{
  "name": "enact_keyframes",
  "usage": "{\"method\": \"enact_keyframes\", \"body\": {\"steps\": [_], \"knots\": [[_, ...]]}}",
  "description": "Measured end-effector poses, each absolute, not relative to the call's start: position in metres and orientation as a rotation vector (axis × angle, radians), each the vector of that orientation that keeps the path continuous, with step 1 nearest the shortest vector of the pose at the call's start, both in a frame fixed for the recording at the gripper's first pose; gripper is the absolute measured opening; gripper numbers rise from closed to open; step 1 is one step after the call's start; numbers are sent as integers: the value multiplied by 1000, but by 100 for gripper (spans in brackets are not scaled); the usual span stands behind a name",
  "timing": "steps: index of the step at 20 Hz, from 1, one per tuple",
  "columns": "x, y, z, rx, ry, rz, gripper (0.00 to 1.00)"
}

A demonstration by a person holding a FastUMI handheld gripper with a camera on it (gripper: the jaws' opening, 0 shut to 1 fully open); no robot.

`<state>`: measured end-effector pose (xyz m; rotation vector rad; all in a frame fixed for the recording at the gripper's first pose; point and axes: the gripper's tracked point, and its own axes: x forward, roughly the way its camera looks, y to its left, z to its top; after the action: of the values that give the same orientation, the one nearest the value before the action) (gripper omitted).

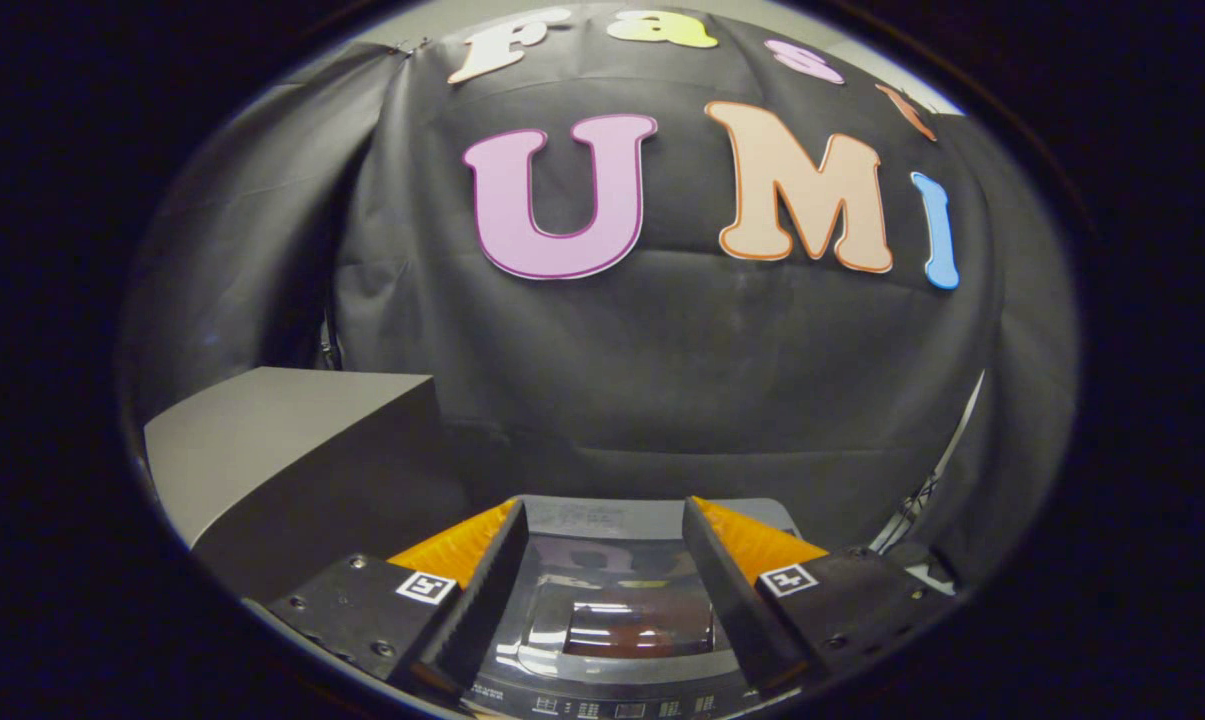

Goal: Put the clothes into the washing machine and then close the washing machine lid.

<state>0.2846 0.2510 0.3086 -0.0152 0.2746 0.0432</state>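
Box: a grey box (pixel 292 450) stands to the left, beyond the left finger, against the black cloth wall (pixel 662 380).
Tool: the tool (pixel 602 600) hovers over the washing machine, its two fingers spread apart with nothing between them; it is released.
Washing machine: the washing machine (pixel 612 620) sits just below and between the fingers, seen from above; its lid (pixel 617 590) lies flat and closed.
Lid window: a glossy dark pane in the lid reflects the booth; what is inside the drum cannot be told through it.
Control panel: a strip of small markings (pixel 622 708) runs along the near edge of the machine, too small to make out.
Cables: some cables (pixel 922 500) hang by the wall, right of the right finger.
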Motion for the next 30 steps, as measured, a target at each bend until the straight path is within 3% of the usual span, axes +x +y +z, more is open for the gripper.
{"method": "enact_keyframes", "body": {"steps": [30], "knots": [[205,204,341,56,157,-15,95]]}}
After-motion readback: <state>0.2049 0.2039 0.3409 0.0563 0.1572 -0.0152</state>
